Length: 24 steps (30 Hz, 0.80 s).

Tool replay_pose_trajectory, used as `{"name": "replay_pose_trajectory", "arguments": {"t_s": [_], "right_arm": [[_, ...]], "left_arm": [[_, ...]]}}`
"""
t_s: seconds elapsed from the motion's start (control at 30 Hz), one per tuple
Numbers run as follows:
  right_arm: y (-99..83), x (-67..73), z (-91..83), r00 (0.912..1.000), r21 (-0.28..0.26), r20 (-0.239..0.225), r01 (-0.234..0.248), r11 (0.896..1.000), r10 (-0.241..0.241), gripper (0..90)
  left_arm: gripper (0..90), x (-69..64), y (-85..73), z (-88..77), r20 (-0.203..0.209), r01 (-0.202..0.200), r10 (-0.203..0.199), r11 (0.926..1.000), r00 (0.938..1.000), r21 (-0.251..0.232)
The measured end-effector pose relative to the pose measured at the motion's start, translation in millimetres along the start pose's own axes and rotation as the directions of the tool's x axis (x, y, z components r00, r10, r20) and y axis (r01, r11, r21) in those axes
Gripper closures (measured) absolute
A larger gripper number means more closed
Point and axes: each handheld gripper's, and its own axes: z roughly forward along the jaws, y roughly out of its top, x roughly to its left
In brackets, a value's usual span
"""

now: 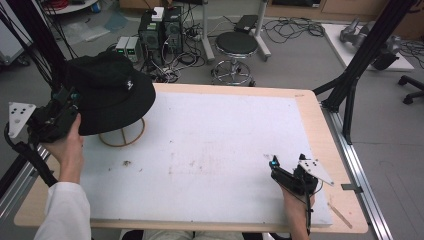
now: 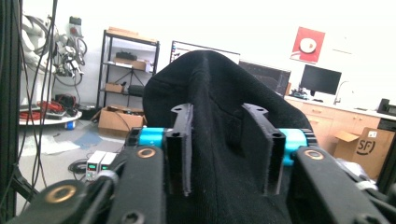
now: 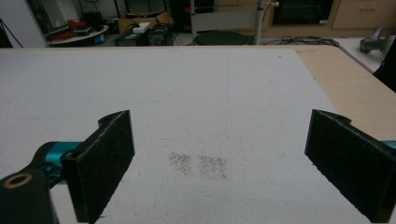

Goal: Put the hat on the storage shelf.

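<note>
A black bucket hat (image 1: pixel 107 87) sits on a round wooden stand (image 1: pixel 122 137) at the table's far left. My left gripper (image 1: pixel 74 100) is at the hat's left brim, held in a white-sleeved hand. In the left gripper view the jaws of my left gripper (image 2: pixel 217 109) stand apart, with the hat's (image 2: pixel 210 74) dark cloth lying loose between them. Near the front right of the white mat (image 1: pixel 210 145), my right gripper (image 1: pixel 287 162) rests low. In its own view, the right gripper (image 3: pixel 219 135) stands wide open over the bare mat (image 3: pixel 187 84) with nothing between the jaws.
The mat covers a wooden table whose bare edge (image 1: pixel 320 125) runs along the right. Beyond the far edge are a black stool (image 1: pixel 236 45), computer boxes (image 1: pixel 160 30) and cables on the floor. A black frame leg (image 1: pixel 355 65) slants at the right.
</note>
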Motion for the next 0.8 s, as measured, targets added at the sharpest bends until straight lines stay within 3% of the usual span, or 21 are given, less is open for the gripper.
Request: {"name": "replay_pose_trajectory", "arguments": {"t_s": [0.17,0.4,0.57,0.8], "right_arm": [[0.2,0.0,-0.3,0.9999,-0.003,0.003,0.010,1.000,-0.010,7.3],[0.4,1.2,-0.9,1.0000,-0.002,-0.002,0.004,1.000,-0.004,7.3],[0.4,0.4,-1.0,1.0000,-0.004,0.000,0.006,1.000,-0.006,7.3],[0.4,0.9,-1.5,1.0000,-0.003,-0.005,0.002,1.000,-0.002,7.3]], "left_arm": [[43.9,-0.9,0.7,-0.8,-0.023,-0.003,0.003,1.0000,0.9997,-0.008],[30.6,-2.1,1.4,-3.0,-0.031,-0.029,0.029,0.9995,0.9991,0.009],[28.8,-2.3,3.4,-6.2,-0.017,-0.063,0.064,0.9979,0.9978,0.015],[26.2,-2.2,6.5,-16.1,0.010,-0.048,0.048,0.9985,0.9988,0.027]]}}
